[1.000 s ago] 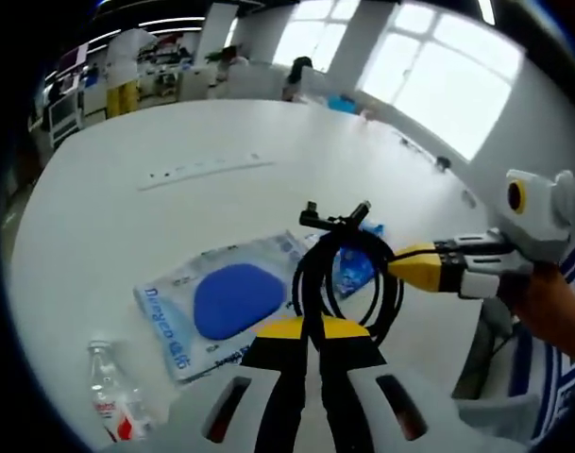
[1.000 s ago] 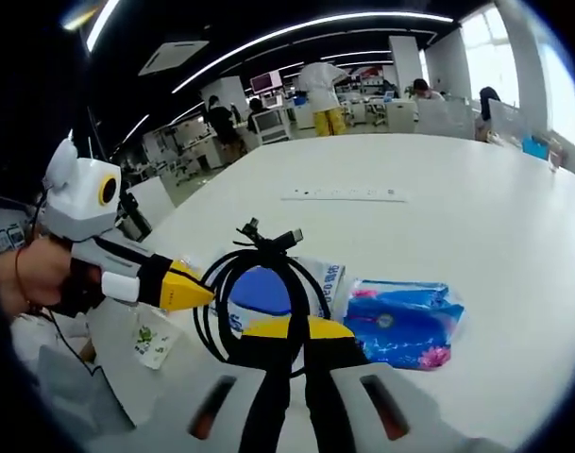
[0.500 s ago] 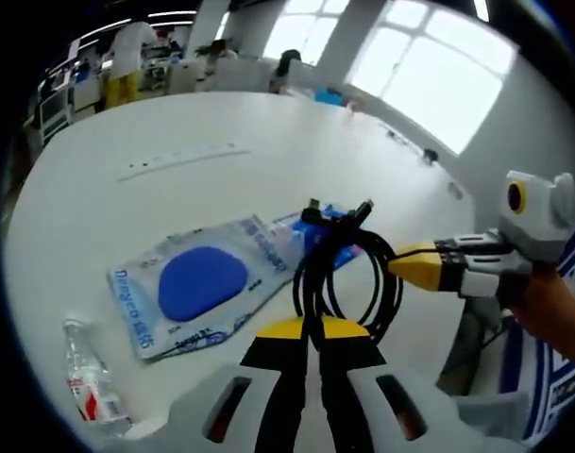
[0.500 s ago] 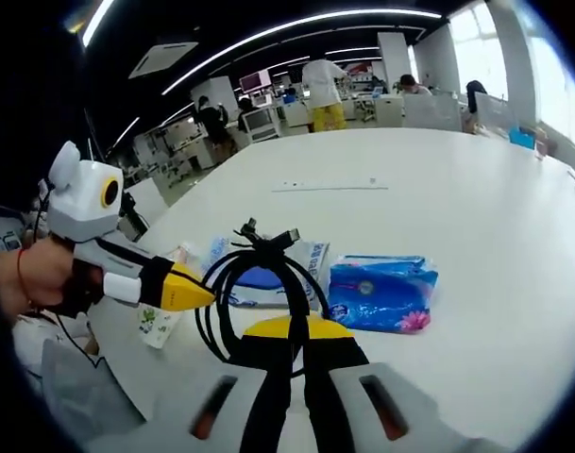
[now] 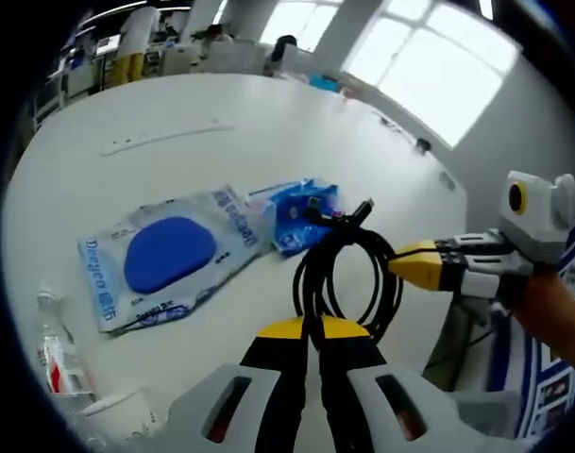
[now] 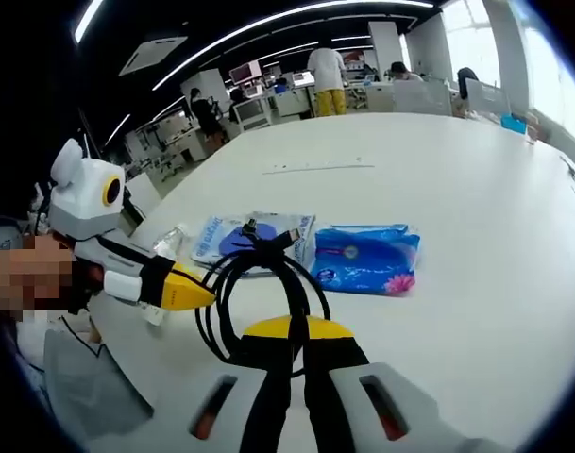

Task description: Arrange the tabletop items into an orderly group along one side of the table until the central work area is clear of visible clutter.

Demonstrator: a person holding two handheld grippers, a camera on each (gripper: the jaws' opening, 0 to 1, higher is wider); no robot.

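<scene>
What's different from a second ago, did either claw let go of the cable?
No. Both the left claw and the right claw still pinch the coiled cable. Both views have drawn back, so the pouch, wipes pack and bottle look farther off; they lie unmoved on the table.

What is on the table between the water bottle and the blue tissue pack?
In the left gripper view, a clear bag with a blue oval lies between the water bottle and the blue tissue pack.

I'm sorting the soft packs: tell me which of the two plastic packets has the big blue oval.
The pale clear packet nearer the bottle; the other pack is solid blue, lying beside the cable coil.
</scene>
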